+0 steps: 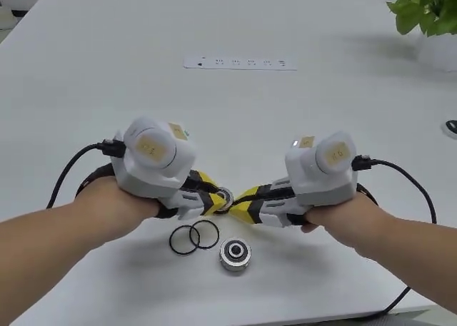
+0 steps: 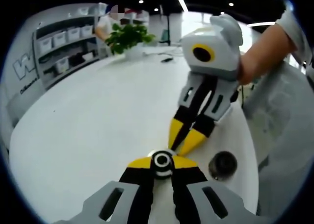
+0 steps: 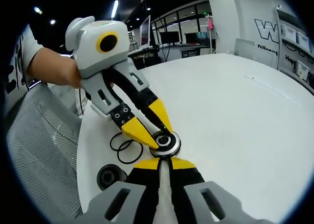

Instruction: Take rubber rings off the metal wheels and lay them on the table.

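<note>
Holding: my left tongs [image 2: 162, 161] are closed on a metal wheel [image 3: 169, 144], which sits between their yellow tips.
Right tongs: the jaws of my right tongs [image 3: 162, 166] are pressed together, with the tips at the edge of the same wheel. If something thin is pinched there, it is hidden from me.
Height: I cannot tell if the held wheel touches the table [image 1: 107, 55].
Head view: both pairs of tips meet between the hands and cover most of the wheel.
Loose rings: two black rubber rings [image 1: 194, 237] lie on the table, overlapping, near the tongs on my side.
Second wheel: the second wheel [image 1: 235, 255] lies flat just beside the rings. It is dark and blurred in both gripper views.
Far side: a power strip [image 1: 239, 63], and a plant [image 1: 425, 8] cut off by the corner.
</note>
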{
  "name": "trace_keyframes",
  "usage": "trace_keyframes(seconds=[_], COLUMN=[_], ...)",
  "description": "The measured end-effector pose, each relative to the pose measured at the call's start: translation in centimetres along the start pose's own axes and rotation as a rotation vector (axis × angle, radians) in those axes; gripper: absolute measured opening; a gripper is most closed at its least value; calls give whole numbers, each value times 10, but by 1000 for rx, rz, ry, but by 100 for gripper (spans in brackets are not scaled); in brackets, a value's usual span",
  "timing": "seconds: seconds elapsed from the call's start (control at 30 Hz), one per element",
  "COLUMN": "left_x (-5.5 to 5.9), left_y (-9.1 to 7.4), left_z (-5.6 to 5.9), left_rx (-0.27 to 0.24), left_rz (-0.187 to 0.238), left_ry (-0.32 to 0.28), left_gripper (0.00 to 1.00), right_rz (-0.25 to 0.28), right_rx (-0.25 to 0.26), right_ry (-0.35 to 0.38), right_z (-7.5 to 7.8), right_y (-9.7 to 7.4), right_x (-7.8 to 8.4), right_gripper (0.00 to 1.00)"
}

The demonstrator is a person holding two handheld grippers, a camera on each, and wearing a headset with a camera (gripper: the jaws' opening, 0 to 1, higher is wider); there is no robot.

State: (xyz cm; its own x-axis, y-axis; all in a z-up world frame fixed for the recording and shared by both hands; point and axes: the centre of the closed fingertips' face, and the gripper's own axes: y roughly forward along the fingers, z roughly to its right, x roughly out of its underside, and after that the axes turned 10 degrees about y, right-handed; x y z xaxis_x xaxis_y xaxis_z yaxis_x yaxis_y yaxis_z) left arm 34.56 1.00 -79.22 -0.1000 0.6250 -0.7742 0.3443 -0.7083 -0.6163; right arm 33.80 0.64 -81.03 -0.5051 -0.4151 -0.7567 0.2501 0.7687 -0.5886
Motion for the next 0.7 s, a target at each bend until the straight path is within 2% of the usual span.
trace_keyframes(seconds=[0.03,0.07,0.1,0.13,0.7], left_x=[0,0,0,0,2], left_y=[0,0,0,0,1], left_z=[0,1,0,0,-2], left_rx=[-1,1,-1,0,-10], left_rz=[0,0,-1,-1,7], left_ry=[0,-2,-1,-1,2], left_gripper=[13,13,13,13,14], right_rz=[-7,-5,-5,-7,-3], right_rx=[7,42,21,20,40], right_ry=[-5,-5,-8,-6,-1], right_z=[1,5,1,1,3], right_y=[0,0,0,-1,-3], right_x=[1,0,-1,0,0], right_gripper=[0,0,0,0,0])
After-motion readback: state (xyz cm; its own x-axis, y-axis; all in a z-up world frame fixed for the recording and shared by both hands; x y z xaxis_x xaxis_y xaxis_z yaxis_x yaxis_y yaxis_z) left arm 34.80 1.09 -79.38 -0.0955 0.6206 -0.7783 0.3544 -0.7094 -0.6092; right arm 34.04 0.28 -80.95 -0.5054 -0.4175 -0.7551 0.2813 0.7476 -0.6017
